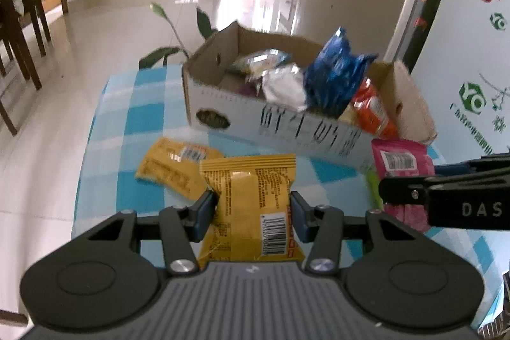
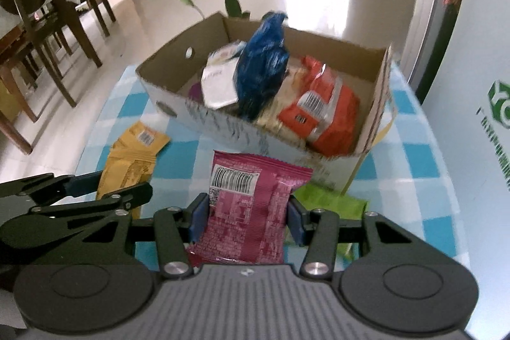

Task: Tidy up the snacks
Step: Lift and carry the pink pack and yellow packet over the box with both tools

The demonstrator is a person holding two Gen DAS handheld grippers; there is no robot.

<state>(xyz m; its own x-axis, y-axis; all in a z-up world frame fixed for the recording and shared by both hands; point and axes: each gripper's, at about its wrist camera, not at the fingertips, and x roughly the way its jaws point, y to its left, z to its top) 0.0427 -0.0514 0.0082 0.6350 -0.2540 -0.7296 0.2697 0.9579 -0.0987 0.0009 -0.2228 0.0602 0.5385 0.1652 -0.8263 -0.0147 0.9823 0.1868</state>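
My left gripper (image 1: 251,212) is shut on a yellow snack packet (image 1: 255,203), held above the blue-and-white checked tablecloth (image 1: 127,123). My right gripper (image 2: 247,219) is shut on a pink snack packet (image 2: 251,212), also lifted off the cloth. Ahead of both stands an open cardboard box (image 1: 271,123) (image 2: 204,117) holding a blue bag (image 2: 263,66), a silver pack (image 2: 220,85) and an orange bag (image 2: 322,113). A second yellow packet (image 1: 172,164) (image 2: 134,152) lies on the cloth in front of the box. A green packet (image 2: 331,203) lies under the right gripper.
A white refrigerator (image 1: 462,53) stands close on the right. Wooden chairs (image 2: 47,21) and a tiled floor are to the left, beyond the table's rounded edge. A leafy plant (image 1: 169,47) rises behind the box. The right gripper's arm (image 1: 446,196) shows at the left wrist view's right edge.
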